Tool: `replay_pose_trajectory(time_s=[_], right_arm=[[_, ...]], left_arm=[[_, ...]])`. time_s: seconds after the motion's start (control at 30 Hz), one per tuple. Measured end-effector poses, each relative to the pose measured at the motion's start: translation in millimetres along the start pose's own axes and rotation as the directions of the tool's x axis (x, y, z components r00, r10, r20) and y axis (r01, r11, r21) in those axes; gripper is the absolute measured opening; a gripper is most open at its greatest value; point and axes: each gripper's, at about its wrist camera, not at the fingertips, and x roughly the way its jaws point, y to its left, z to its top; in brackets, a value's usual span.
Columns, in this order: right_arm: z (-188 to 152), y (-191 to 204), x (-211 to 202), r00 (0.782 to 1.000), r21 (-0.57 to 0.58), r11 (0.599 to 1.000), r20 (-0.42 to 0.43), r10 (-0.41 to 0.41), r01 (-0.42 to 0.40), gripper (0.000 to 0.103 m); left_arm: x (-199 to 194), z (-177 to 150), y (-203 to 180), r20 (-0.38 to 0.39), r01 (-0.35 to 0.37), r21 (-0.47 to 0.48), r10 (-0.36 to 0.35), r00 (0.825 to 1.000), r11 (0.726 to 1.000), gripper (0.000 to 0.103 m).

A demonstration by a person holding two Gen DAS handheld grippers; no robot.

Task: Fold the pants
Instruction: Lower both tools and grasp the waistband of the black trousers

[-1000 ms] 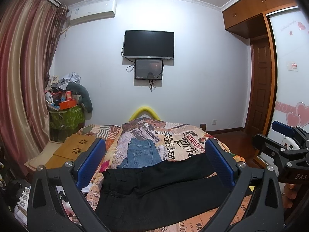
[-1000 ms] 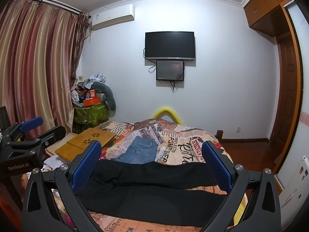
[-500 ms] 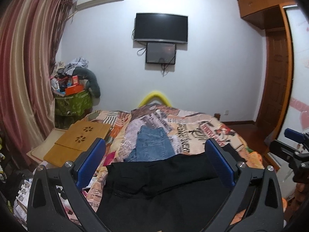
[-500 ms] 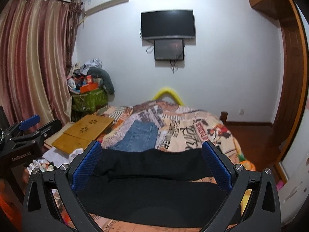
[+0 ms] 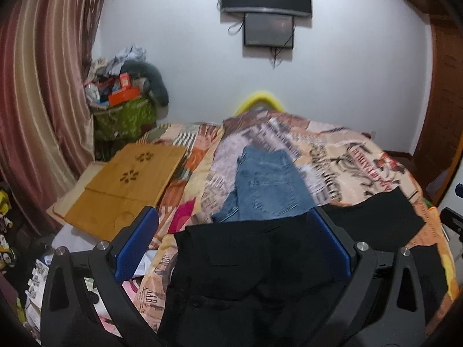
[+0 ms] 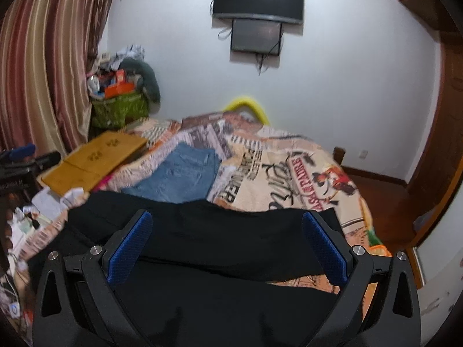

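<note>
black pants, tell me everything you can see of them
The black pants are plain dark cloth, spread flat and unfolded across the near end of the patterned bedspread, waist towards the left, legs running right. A seam and pocket line show faintly. Their far edge overlaps the blue jeans. Both open tongs frame them; contact cannot be told.

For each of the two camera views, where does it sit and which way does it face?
Left wrist: on the left gripper, open, facing down-forward over the waist end of the black pants; own blue-padded fingers show.
Right wrist: on the right gripper, open, over the black trouser legs; the left gripper's tip shows at left.
Both share the folded blue jeans, patterned bedspread and wall television.
</note>
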Motion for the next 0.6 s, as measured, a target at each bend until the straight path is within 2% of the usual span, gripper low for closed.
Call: replay_pose_trajectory(time_s=[0.13,0.23,0.37,0.4,0.53,0.6], right_arm=[[-1,-17,37,0.997,0.011,1.000,-0.067,0.030,-0.029,0.103],[1,-30,70,0.992,0.005,1.000,-0.126,0.026,-0.025,0.103],[2,-41,109,0.982,-0.039,0.999,-0.190,0.008,-0.016,0.103],[4,-43,117,0.980,-0.048,0.999,-0.200,0.008,-0.018,0.102],[6,-49,149,0.967,-0.063,0.994,-0.244,0.076,-0.094,0.102],[8,-53,165,0.960,-0.066,0.990,-0.260,0.103,-0.124,0.101]], left_arm=[[48,-11,14,-0.102,0.005,-0.012,-0.006,0.995,1.000,0.103],[82,-18,22,-0.191,0.001,-0.003,-0.002,0.982,1.000,0.103],[122,-27,34,-0.259,0.013,-0.020,-0.017,0.966,1.000,0.103],[132,-29,38,-0.280,0.014,-0.028,-0.021,0.960,1.000,0.101],[163,-35,50,-0.355,0.035,-0.048,-0.050,0.934,0.998,0.079],[177,-38,56,-0.389,0.046,-0.070,-0.070,0.919,0.996,0.074]])
